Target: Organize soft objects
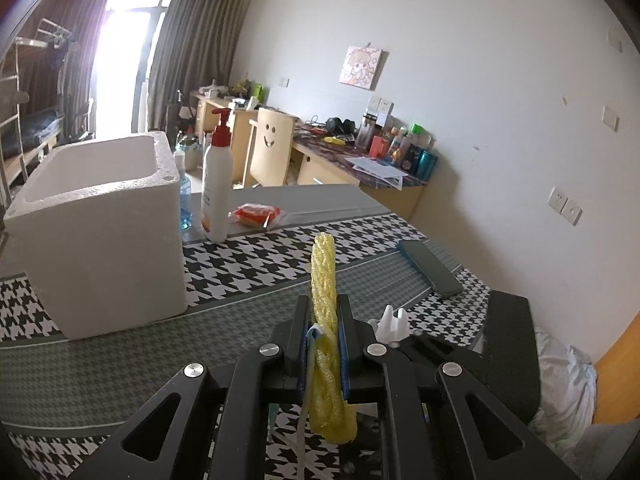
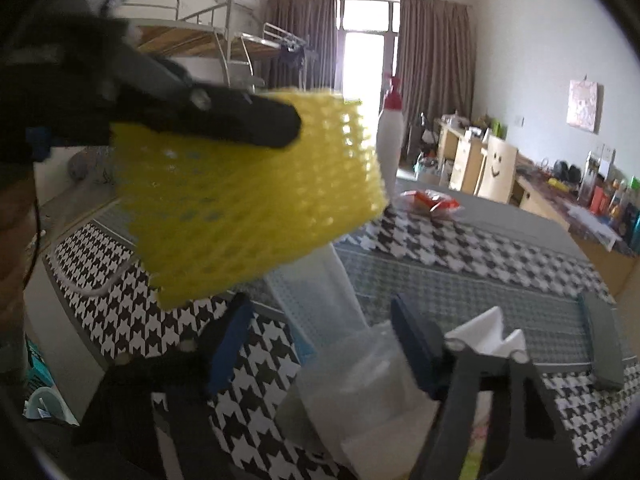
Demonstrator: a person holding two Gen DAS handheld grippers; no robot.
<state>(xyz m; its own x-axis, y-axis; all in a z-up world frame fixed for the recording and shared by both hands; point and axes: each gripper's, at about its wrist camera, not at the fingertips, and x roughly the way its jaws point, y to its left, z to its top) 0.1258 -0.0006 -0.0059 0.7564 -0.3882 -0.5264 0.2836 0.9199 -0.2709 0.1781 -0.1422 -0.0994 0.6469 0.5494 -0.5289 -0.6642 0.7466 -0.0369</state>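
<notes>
A yellow foam net sleeve (image 1: 323, 272) stands edge-on between the blue pads of my left gripper (image 1: 323, 300), which is shut on it above the houndstooth tablecloth (image 1: 248, 264). A pale strip (image 1: 312, 336) is pinched beside the net and dangles below. In the right wrist view the net (image 2: 256, 200) shows broadside, held by the left gripper's black finger (image 2: 240, 120). A translucent plastic piece (image 2: 320, 300) hangs from under it, down between the spread fingers of my right gripper (image 2: 320, 304). Cloth shows between the plastic and the left pad (image 2: 232, 340), so the jaws are not pressing it.
A white foam box (image 1: 100, 232), open at the top, stands on the table's left. Behind it are a red-capped pump bottle (image 1: 216, 188) and a red snack packet (image 1: 256, 214). A dark phone (image 1: 430, 266) lies to the right. Cluttered desks line the far wall.
</notes>
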